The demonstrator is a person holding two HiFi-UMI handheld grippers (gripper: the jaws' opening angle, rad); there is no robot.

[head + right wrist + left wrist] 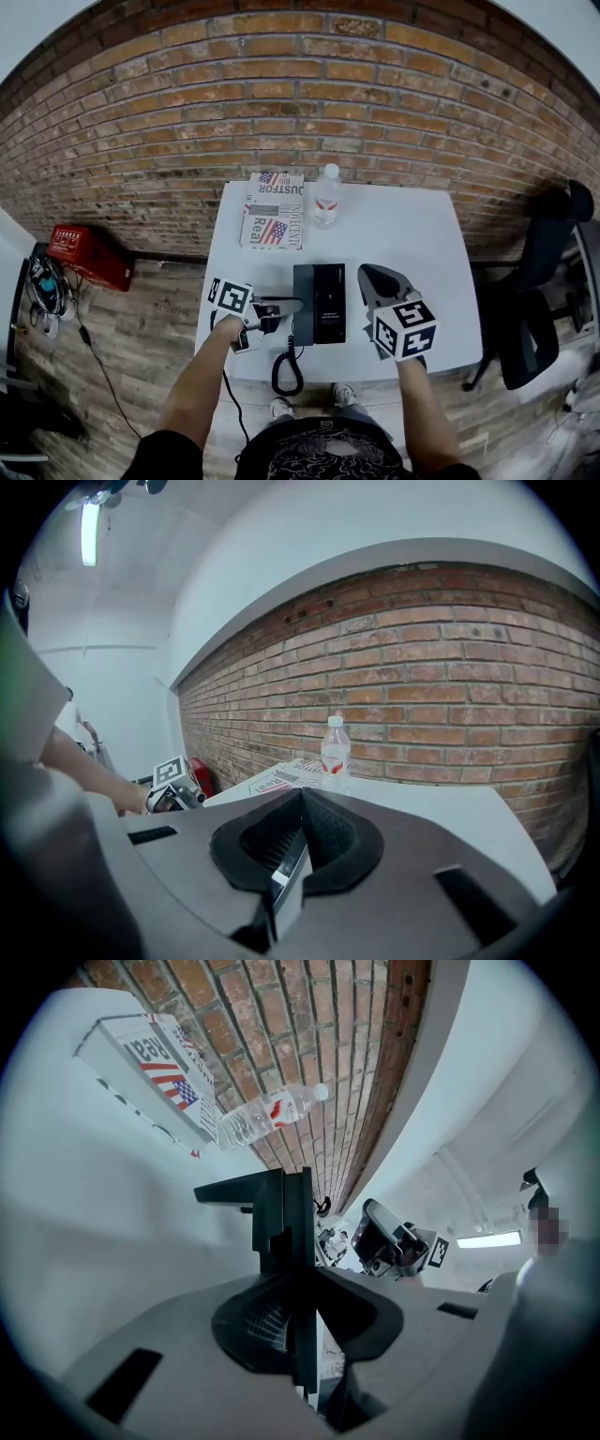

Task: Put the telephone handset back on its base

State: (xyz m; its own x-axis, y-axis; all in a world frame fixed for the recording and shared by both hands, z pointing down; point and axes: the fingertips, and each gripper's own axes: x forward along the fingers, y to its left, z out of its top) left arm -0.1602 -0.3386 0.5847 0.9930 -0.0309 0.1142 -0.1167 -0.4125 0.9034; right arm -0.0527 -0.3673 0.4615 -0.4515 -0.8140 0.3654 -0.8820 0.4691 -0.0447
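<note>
Left forearm [192, 384] and right forearm [422, 412] reach in from the near edge over a white table [412, 234]. Left gripper [277, 317] sits at the left side of the black telephone base [330, 305]. In its own view the jaws are pressed together on a thin black edge running forward from the seam [305, 1279]. It looks like the telephone handset [303, 302], though which part is pinched is hard to tell. Handset lies along the base's left side, near the table's near edge. Coiled cord [286, 370] drops from the phone's near-left corner over the table edge. Right gripper [373, 272] hovers just right of the base, apart from it and pointing at the far wall, jaws pressed together on nothing [298, 803]. At the far table edge a water bottle [326, 195] stands upright, just right of a flag-printed packet [272, 211]. Brick wall [281, 94] is behind. Red case [80, 253] is on the floor far left, black chair [544, 281] at right.
</note>
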